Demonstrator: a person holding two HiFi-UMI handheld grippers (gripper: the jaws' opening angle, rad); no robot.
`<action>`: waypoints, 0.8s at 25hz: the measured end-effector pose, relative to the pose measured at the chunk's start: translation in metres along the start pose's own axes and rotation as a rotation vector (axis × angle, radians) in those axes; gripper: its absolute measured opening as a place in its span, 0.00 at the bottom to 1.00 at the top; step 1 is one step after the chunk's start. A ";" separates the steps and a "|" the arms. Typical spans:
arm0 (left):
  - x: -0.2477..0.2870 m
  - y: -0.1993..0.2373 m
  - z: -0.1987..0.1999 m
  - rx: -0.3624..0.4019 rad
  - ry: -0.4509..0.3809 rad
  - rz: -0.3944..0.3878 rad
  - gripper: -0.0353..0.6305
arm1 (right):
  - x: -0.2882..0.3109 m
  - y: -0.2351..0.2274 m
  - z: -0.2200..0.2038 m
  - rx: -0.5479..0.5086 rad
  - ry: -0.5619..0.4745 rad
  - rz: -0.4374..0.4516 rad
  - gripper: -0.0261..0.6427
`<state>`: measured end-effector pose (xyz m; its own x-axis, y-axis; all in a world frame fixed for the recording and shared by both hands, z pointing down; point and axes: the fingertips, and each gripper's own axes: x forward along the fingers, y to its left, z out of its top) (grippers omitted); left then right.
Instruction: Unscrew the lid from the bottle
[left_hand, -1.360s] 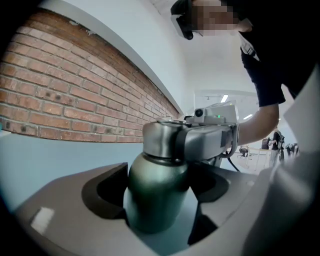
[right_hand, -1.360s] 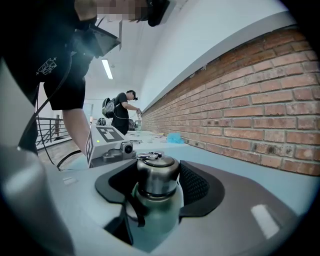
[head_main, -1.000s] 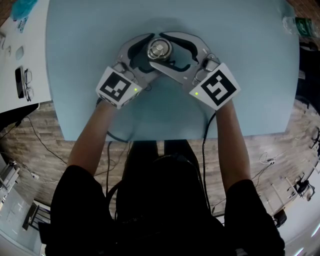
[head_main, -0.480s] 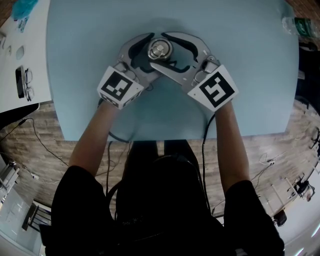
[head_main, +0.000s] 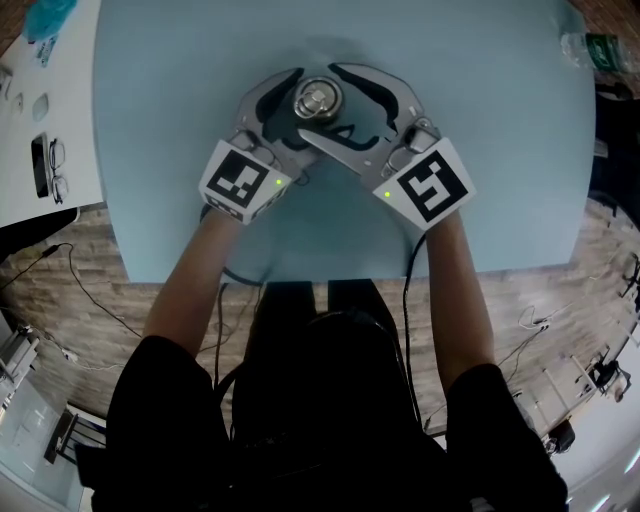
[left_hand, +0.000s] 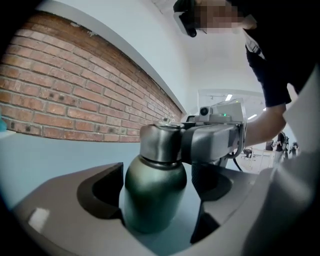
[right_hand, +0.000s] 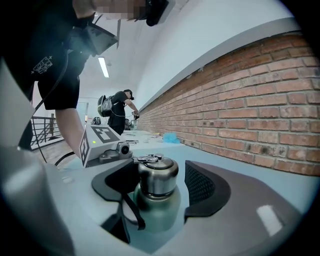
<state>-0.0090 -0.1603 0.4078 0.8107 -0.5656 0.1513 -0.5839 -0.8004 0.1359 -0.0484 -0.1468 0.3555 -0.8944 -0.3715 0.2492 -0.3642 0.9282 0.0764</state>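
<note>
A dark green bottle (left_hand: 152, 192) with a steel lid (head_main: 317, 98) stands upright on the pale blue table (head_main: 480, 160). My left gripper (head_main: 293, 107) comes in from the lower left. Its jaws flank the bottle's body, with a gap showing at the right pad (left_hand: 212, 185). My right gripper (head_main: 347, 108) comes in from the lower right, higher up. Its pads (right_hand: 200, 187) stand either side of the lid (right_hand: 157, 175) without pressing on it. Both grippers' jaws have just been opening, and the bottle stays between them.
A white side table at the left carries glasses (head_main: 55, 160) and a phone (head_main: 38, 165). A teal object (head_main: 45, 15) lies at the top left and a plastic bottle (head_main: 590, 48) at the table's far right edge. Cables trail over the wooden floor. A brick wall (right_hand: 260, 115) runs behind.
Both pairs of jaws stand a little wider around the bottle than before. The marker cubes have shifted only slightly. The bottle has not moved.
</note>
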 end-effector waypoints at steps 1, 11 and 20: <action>0.000 -0.001 0.000 0.001 0.000 0.004 0.68 | -0.001 0.000 0.001 0.003 0.000 -0.009 0.52; -0.005 0.004 0.001 -0.011 -0.013 0.118 0.70 | -0.003 0.001 0.001 0.037 0.005 -0.116 0.52; -0.010 0.006 0.000 -0.026 -0.024 0.210 0.70 | -0.004 0.000 0.001 0.035 0.025 -0.184 0.52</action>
<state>-0.0210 -0.1592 0.4068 0.6714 -0.7247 0.1553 -0.7410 -0.6589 0.1292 -0.0452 -0.1449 0.3534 -0.8054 -0.5335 0.2582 -0.5298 0.8433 0.0897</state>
